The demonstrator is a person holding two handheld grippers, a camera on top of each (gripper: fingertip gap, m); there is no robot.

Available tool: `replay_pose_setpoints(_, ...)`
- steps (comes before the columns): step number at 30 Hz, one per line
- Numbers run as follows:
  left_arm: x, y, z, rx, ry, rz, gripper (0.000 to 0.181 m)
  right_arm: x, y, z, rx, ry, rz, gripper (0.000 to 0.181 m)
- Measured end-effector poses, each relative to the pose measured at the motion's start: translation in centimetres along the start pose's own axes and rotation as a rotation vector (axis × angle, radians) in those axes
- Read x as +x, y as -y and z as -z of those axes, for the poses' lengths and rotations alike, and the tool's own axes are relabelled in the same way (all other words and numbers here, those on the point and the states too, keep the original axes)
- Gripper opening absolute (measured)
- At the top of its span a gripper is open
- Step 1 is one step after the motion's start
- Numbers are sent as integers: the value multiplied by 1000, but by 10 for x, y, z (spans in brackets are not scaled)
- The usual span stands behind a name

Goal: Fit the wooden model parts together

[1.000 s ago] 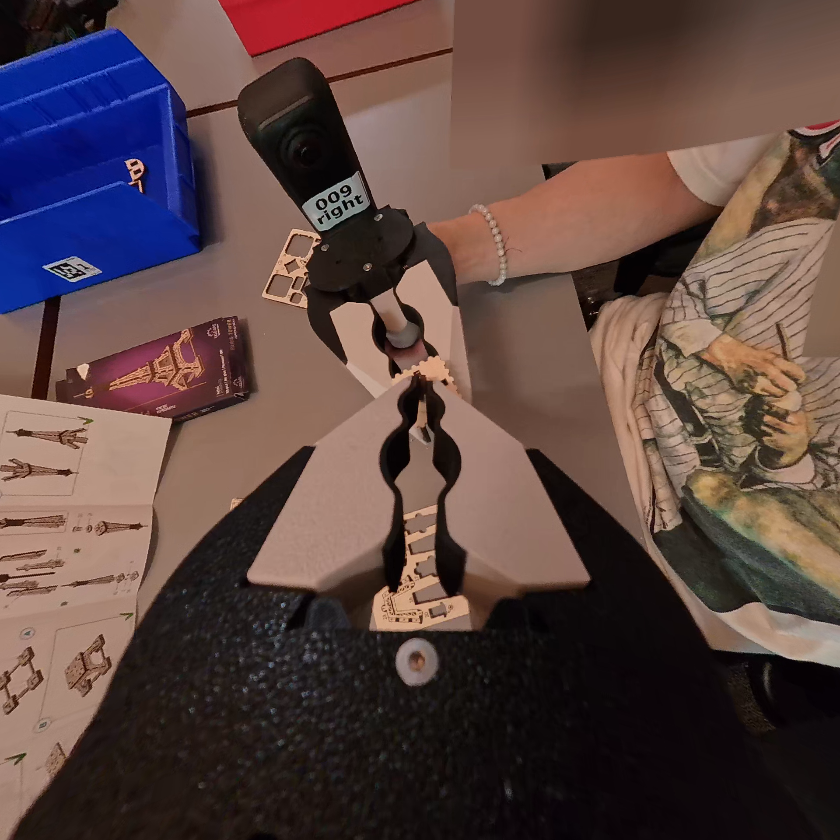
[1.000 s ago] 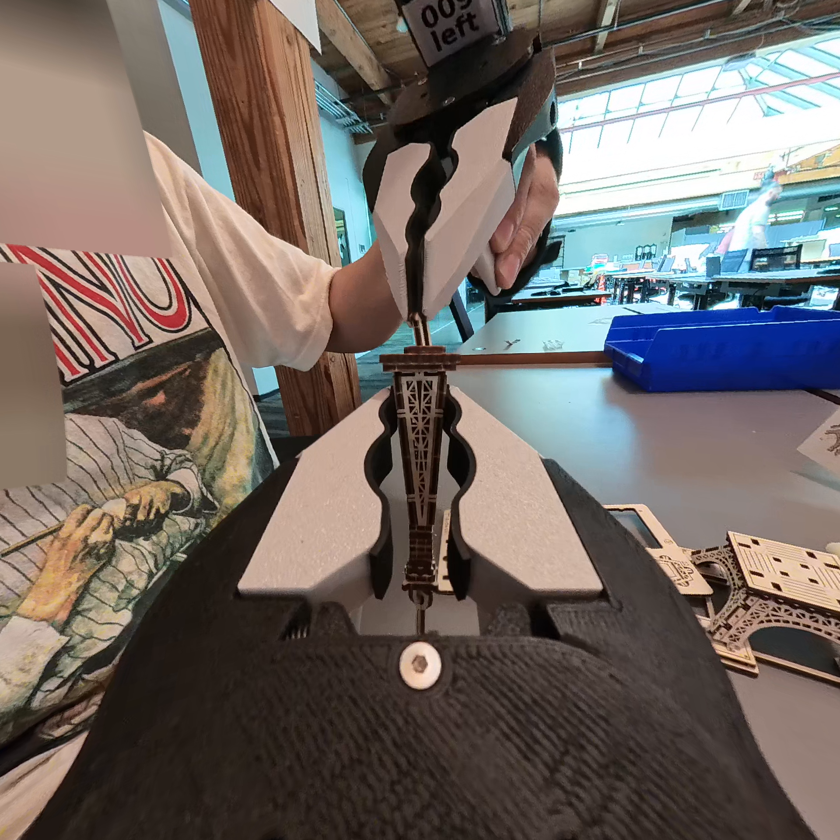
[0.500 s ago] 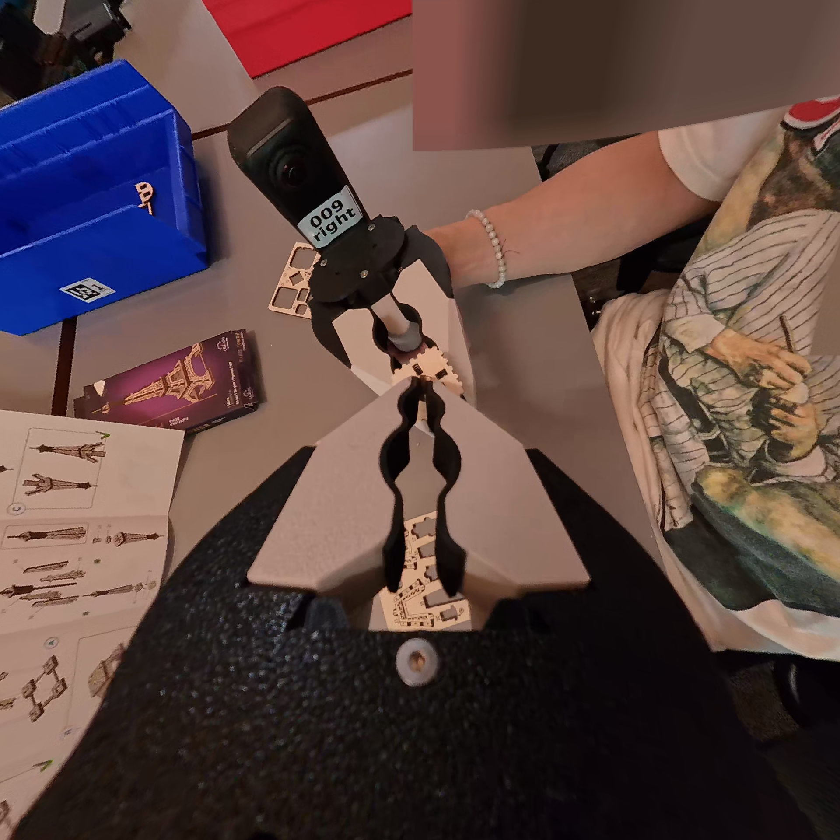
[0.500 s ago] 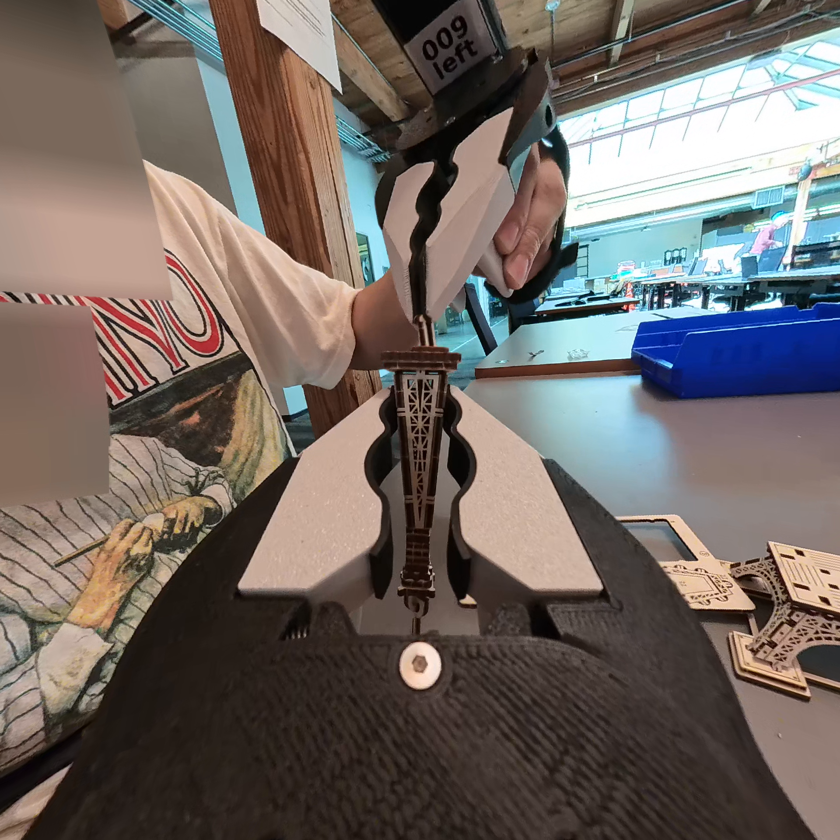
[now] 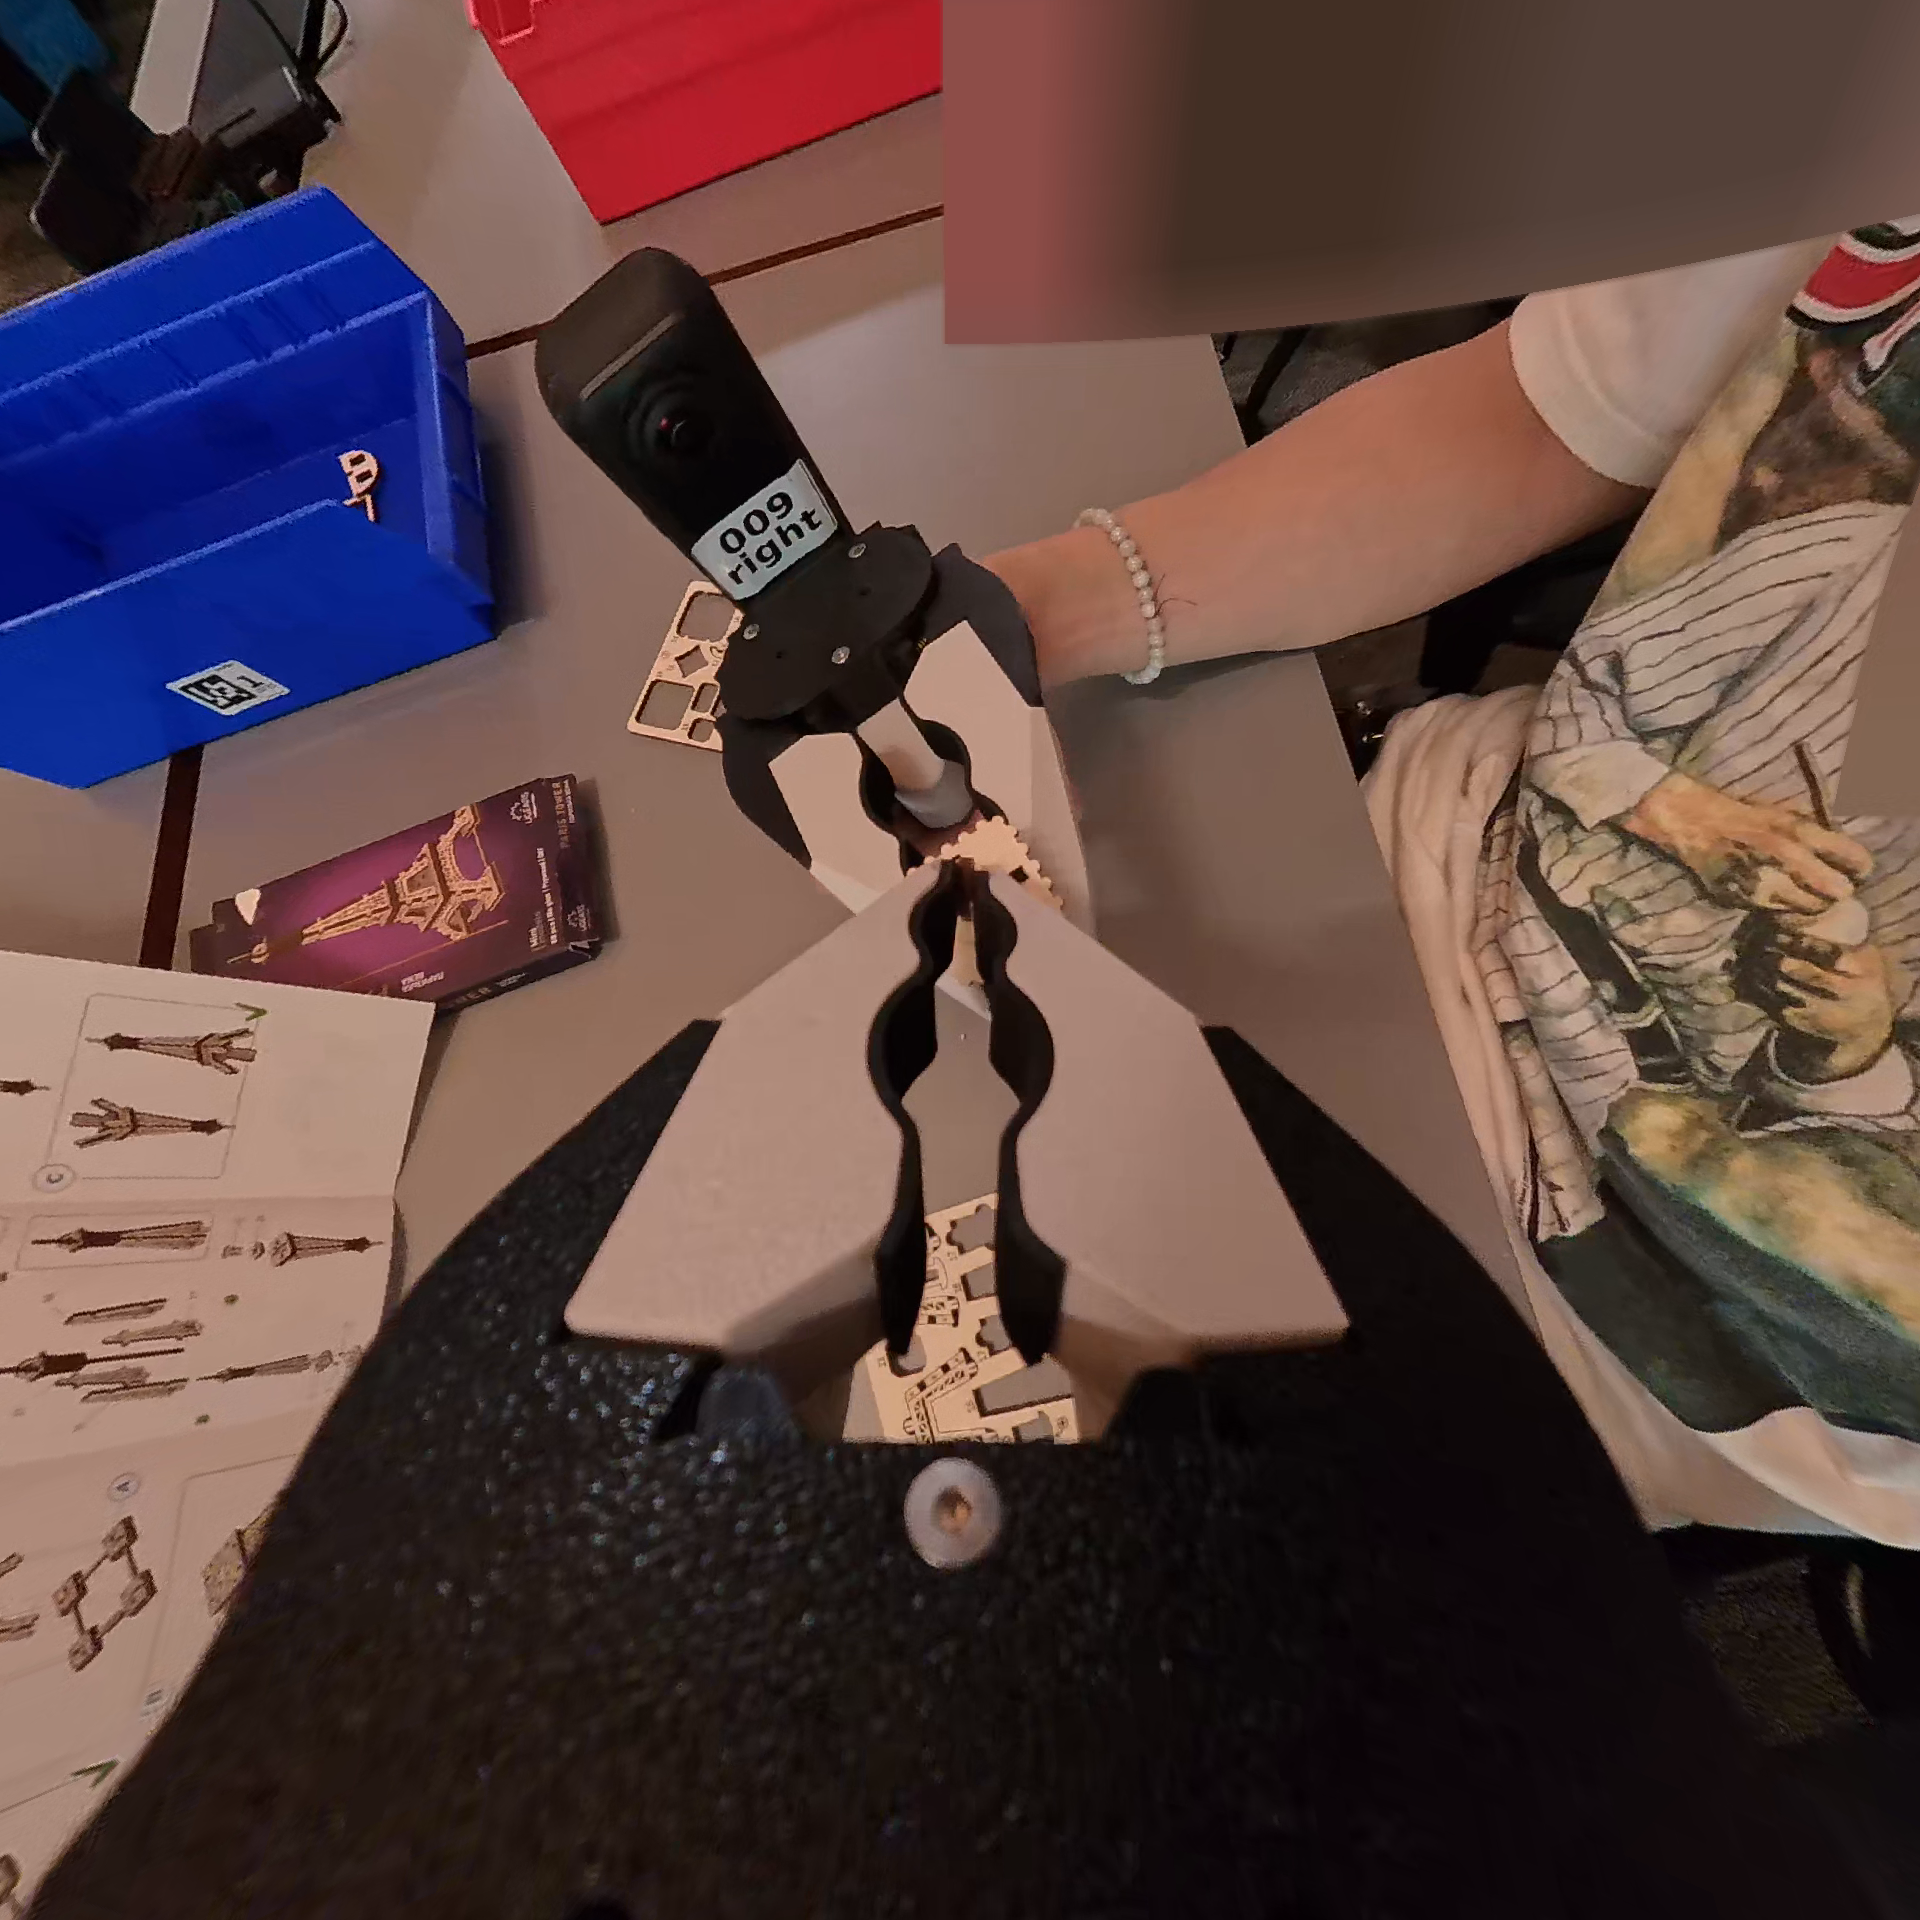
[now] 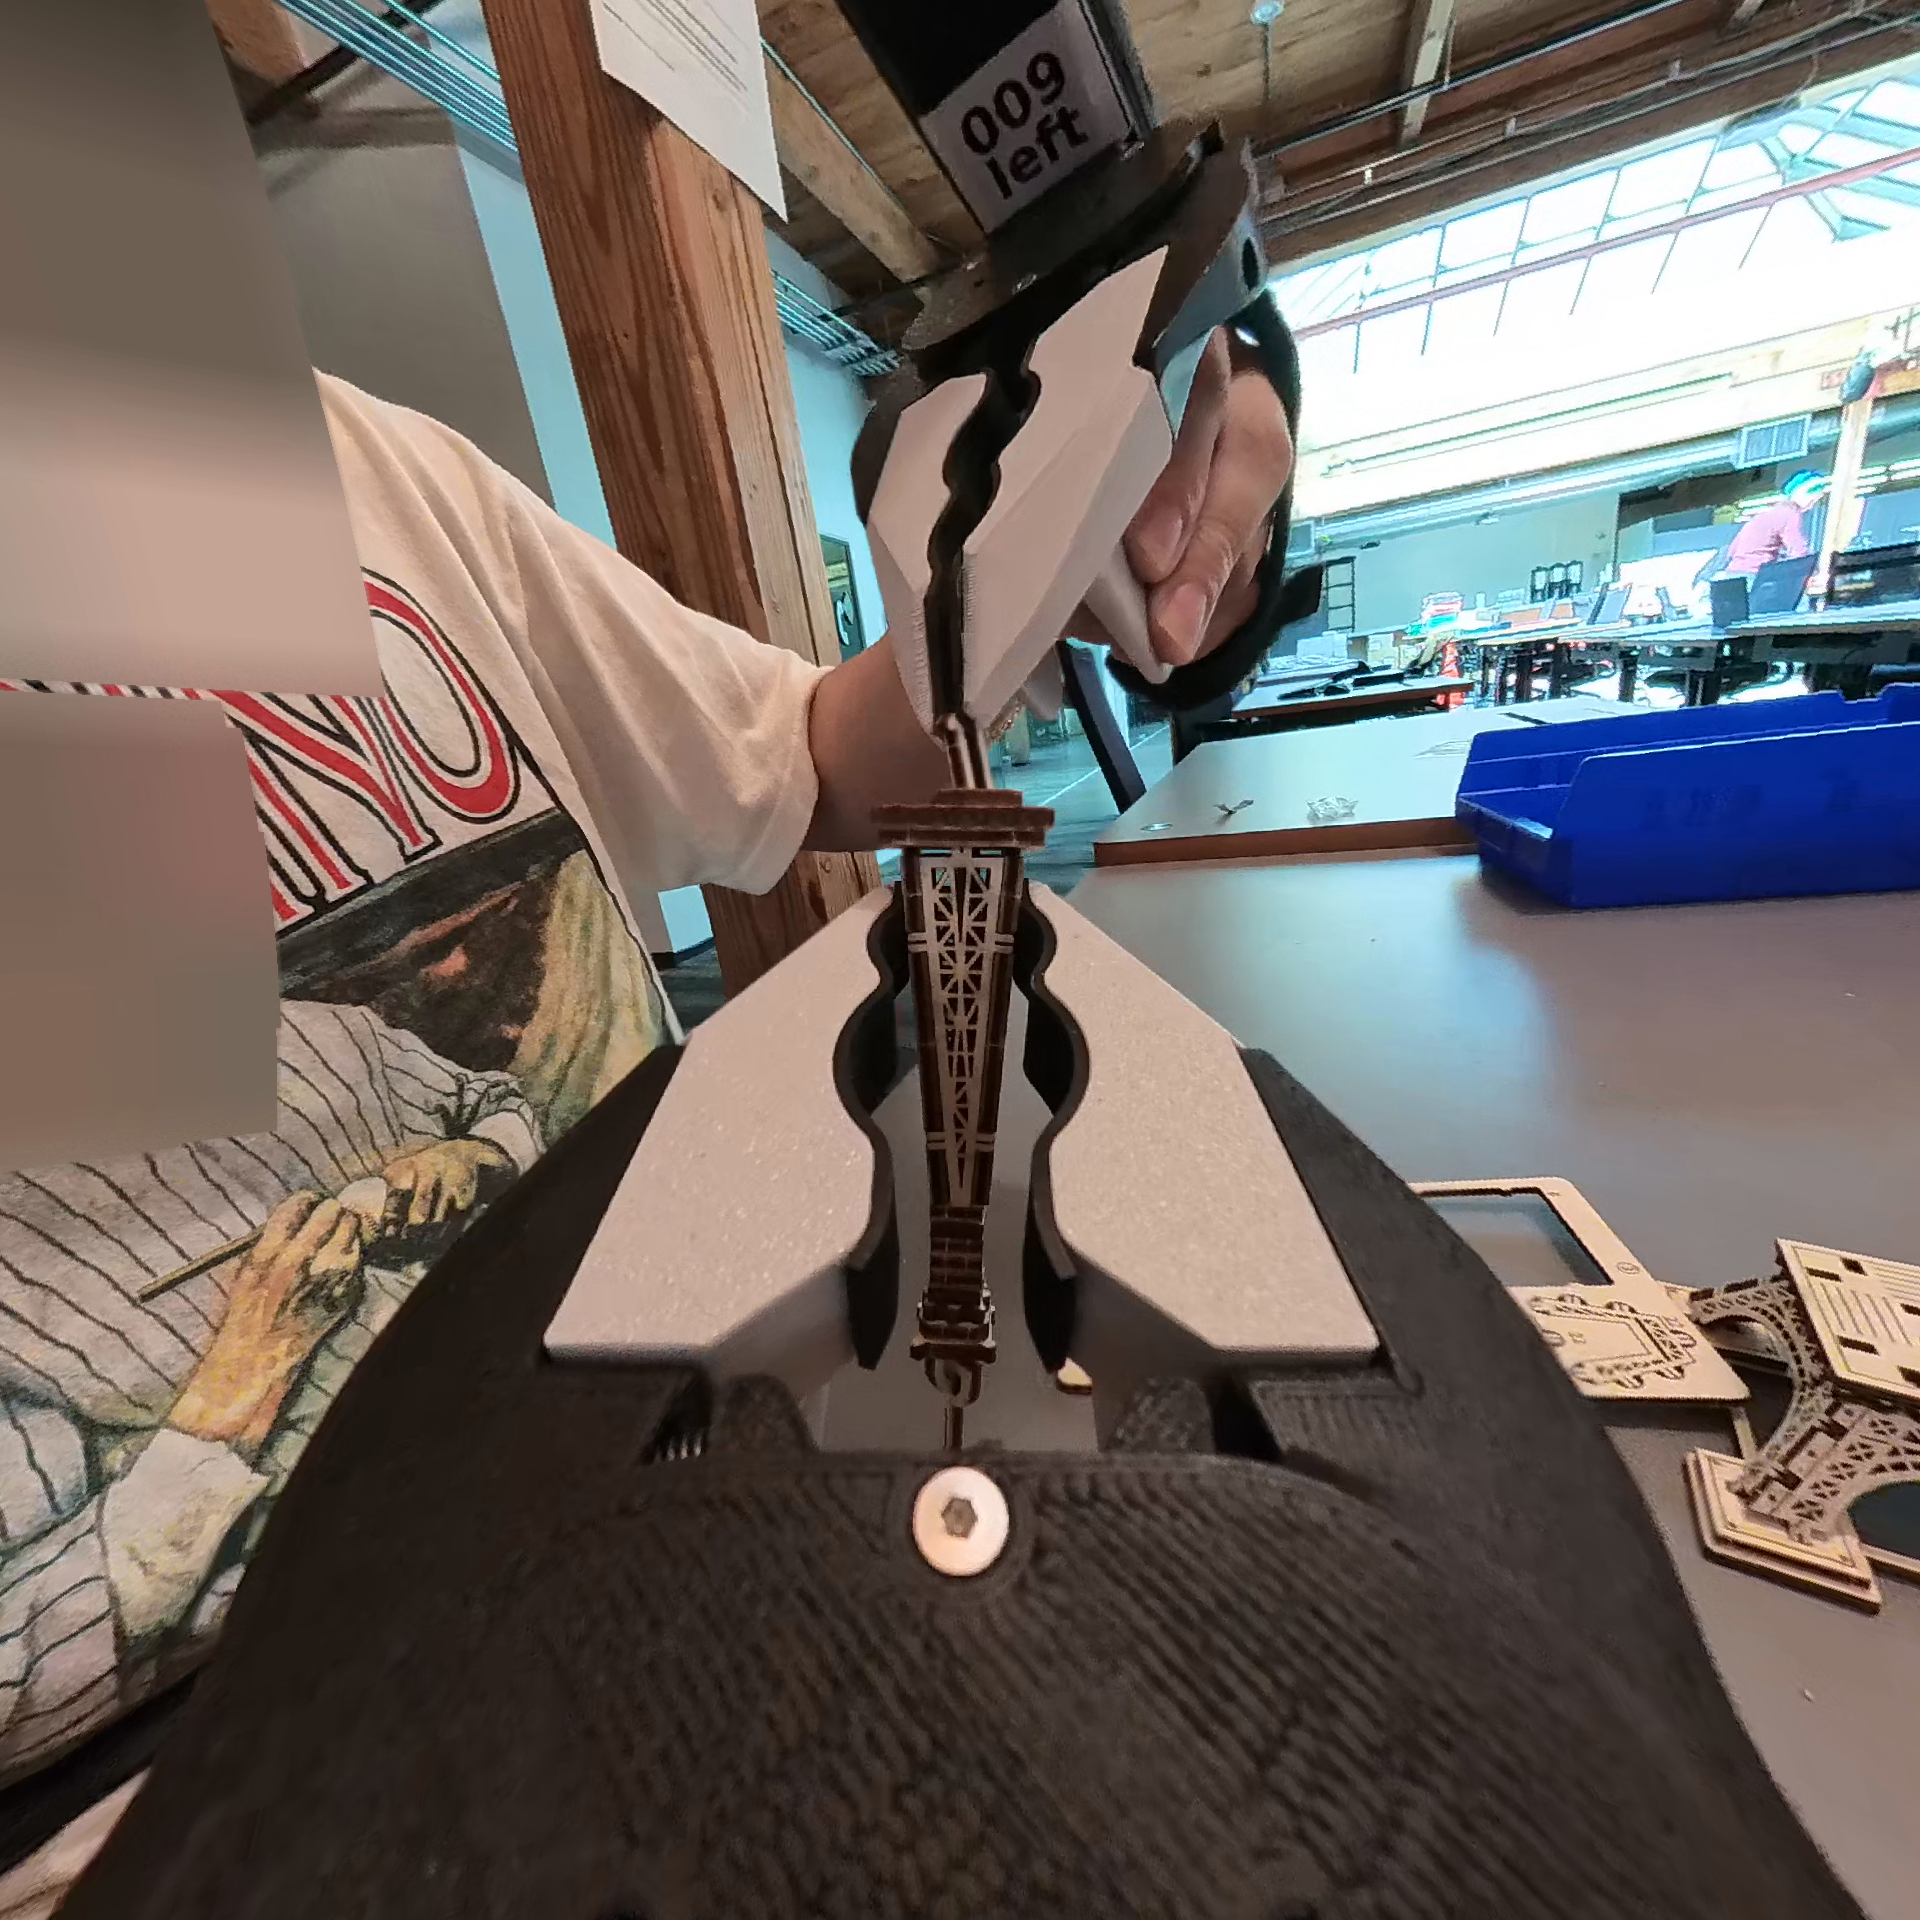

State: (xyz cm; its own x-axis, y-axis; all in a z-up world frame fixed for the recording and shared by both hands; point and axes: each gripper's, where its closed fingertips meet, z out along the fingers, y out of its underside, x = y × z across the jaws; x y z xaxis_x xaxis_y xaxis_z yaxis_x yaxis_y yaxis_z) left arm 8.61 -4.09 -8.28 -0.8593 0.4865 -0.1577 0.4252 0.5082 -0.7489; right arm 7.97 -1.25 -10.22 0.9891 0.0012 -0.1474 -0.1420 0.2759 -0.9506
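Observation:
My right gripper [image 6: 961, 914] is shut on the wooden tower spire [image 6: 958, 1039], which lies along its fingers with the wide platform end [image 6: 961, 826] pointing away. My left gripper [image 6: 940, 712] comes down from above, shut on a small wooden peg [image 6: 966, 753] whose lower end meets the middle of the platform. In the left wrist view my left gripper [image 5: 958, 894] is shut at the tips, which touch the toothed platform [image 5: 1003, 847] held by the right gripper [image 5: 935, 800]. Both are held above the table.
The wooden tower base [image 6: 1808, 1403] and an emptied part sheet [image 6: 1600, 1340] lie at the right. A blue bin [image 5: 208, 520], a purple box [image 5: 416, 904], an instruction sheet [image 5: 187, 1195] and a red bin [image 5: 707, 83] lie on the grey table [image 5: 1164, 935]. The person sits close by. Only a small space, under 4 cm, lies between the two pairs of fingers.
Both grippers keep their hold with peg and platform touching. The pair has drifted slightly, and the left gripper leans more to the right in the right wrist view.

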Motion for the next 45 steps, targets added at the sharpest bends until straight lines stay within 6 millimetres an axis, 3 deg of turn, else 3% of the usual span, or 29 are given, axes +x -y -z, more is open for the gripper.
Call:
replay_pose_setpoints(29, 5, 6, -3, -69, -8, -109, 1, -6, 3, 3, 9, 34, 20, 16)
replay_pose_setpoints(45, 8, -4, -3, -115, 11, -109, 1, -1, -5, 1, -41, 2, 44, 15)
